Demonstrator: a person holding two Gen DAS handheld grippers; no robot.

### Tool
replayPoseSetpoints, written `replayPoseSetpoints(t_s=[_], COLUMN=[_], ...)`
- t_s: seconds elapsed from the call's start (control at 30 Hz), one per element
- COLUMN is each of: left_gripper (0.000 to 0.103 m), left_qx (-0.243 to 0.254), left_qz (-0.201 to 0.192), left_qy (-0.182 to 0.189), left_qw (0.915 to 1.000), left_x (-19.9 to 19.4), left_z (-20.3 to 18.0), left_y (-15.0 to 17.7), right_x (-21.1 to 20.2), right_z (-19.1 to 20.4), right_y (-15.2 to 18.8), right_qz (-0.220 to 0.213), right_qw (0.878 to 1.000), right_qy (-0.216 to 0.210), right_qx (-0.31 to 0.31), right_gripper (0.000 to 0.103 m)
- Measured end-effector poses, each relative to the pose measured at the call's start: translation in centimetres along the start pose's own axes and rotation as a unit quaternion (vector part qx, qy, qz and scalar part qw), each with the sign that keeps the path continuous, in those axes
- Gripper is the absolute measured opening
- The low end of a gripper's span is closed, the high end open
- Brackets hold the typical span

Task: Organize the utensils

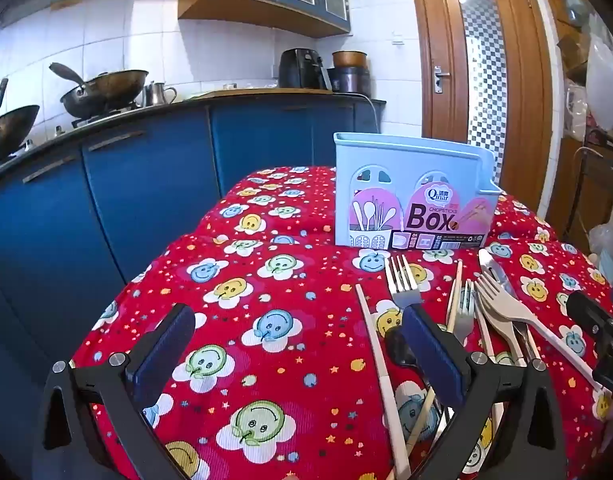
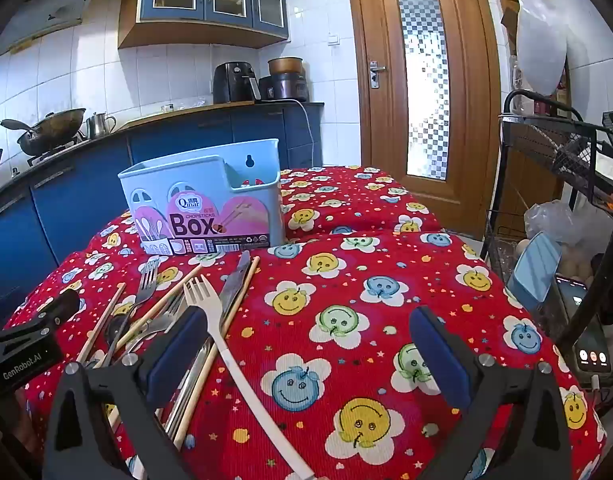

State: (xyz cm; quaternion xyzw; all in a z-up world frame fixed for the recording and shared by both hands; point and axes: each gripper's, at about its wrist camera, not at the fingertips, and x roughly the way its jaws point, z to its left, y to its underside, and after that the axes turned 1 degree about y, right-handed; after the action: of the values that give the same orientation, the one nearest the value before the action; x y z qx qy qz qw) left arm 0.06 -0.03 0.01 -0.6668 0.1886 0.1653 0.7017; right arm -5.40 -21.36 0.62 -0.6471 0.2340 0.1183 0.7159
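A light blue utensil box (image 1: 414,196) stands upright on the red smiley tablecloth (image 1: 266,300); it also shows in the right wrist view (image 2: 204,200). A pile of utensils lies in front of it: a metal fork (image 1: 402,280), a white plastic fork (image 1: 506,304), a knife (image 1: 494,272) and several chopsticks (image 1: 376,344). In the right wrist view the white fork (image 2: 210,304), knife (image 2: 236,280) and metal fork (image 2: 144,280) lie left of centre. My left gripper (image 1: 302,344) is open and empty, left of the pile. My right gripper (image 2: 310,344) is open and empty, its left finger over the pile.
Blue kitchen cabinets (image 1: 146,184) with woks (image 1: 102,92) stand behind the table. A wooden door (image 2: 422,80) is at the back. A black wire rack (image 2: 566,200) with a phone (image 2: 590,344) stands right of the table.
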Motion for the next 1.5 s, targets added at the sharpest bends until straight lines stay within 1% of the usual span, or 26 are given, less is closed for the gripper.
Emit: replayPoseSetpoints(t_s=[1.5], left_gripper=[0.103], left_qx=[0.003], left_qz=[-0.006], left_qy=[0.001], left_qw=[1.0], left_x=[-0.18], left_z=[-0.09], left_y=[0.03], right_x=[-0.07], right_z=[-0.04], right_y=[0.01], right_qz=[-0.002], right_qw=[1.0], right_qy=[-0.001], right_qx=[0.001], right_gripper=[0.103])
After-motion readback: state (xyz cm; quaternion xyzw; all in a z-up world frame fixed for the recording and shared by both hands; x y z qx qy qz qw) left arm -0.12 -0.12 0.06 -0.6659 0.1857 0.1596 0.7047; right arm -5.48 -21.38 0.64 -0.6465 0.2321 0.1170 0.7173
